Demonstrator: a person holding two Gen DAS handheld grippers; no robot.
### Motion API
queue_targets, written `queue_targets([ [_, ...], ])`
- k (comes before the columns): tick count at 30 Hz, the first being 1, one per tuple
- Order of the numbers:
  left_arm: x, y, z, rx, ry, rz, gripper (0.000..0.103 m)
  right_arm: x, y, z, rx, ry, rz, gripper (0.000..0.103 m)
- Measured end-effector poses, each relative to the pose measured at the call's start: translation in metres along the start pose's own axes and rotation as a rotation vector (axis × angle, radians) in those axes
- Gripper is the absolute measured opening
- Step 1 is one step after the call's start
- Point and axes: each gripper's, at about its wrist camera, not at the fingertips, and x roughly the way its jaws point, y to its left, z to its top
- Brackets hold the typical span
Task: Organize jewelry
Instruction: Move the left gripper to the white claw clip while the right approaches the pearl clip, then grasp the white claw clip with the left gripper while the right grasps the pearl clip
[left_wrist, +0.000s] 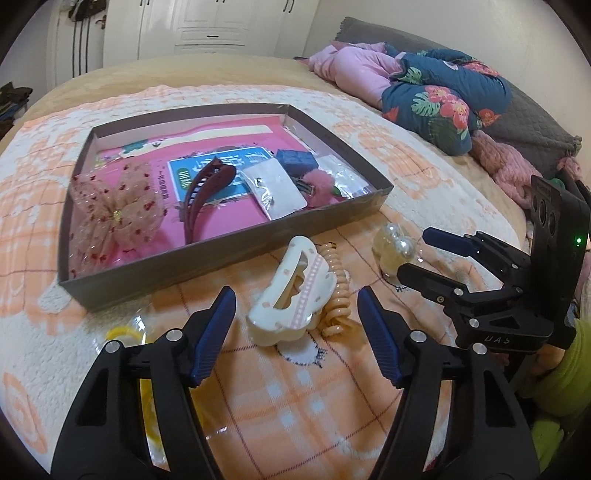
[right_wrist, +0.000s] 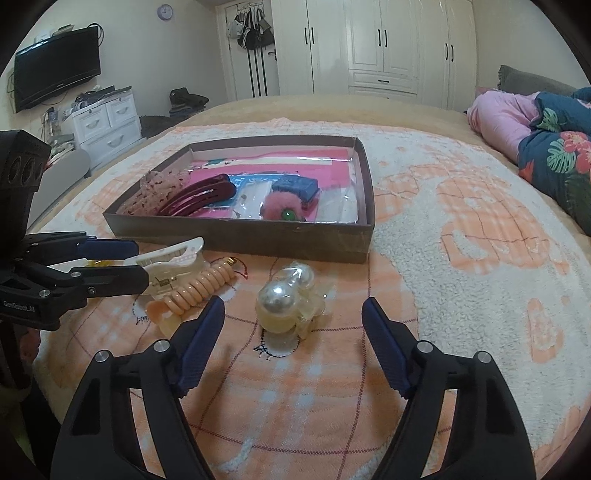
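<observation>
A shallow brown box (left_wrist: 236, 254) (right_wrist: 258, 243) on the bed holds a lace bow (left_wrist: 114, 210), a dark red hair claw (left_wrist: 207, 192), a white pouch (left_wrist: 275, 188), a blue case (left_wrist: 295, 158) and a pink pom-pom (right_wrist: 282, 208). In front of it lie a cream hair claw (left_wrist: 291, 295) (right_wrist: 170, 262), a peach spiral hair tie (left_wrist: 334, 291) (right_wrist: 199, 291) and a pearl clip (left_wrist: 393, 245) (right_wrist: 288, 299). My left gripper (left_wrist: 297, 295) is open around the cream claw, apart from it. My right gripper (right_wrist: 293, 306) is open just short of the pearl clip.
A peach and white blanket (right_wrist: 461, 229) covers the bed. A yellow hair tie in a clear bag (left_wrist: 125, 332) lies at the left. A pink and floral quilt (left_wrist: 436, 96) is piled at the right. Wardrobes (right_wrist: 380, 48) stand behind.
</observation>
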Motion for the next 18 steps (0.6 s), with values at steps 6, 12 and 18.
queue_targets([
  [6,0.010,0.006,0.002,-0.029,0.019,-0.025,0.057,0.008,-0.003,0.005,0.023,0.016,0.015,0.068],
  [12,0.013,0.006,0.002,-0.031,0.026,-0.030,0.052,0.023,-0.001,0.008,0.042,0.050,0.042,0.054],
  [18,0.021,0.004,0.004,-0.026,0.040,-0.038,0.047,0.022,-0.002,0.006,0.042,0.044,0.048,0.037],
])
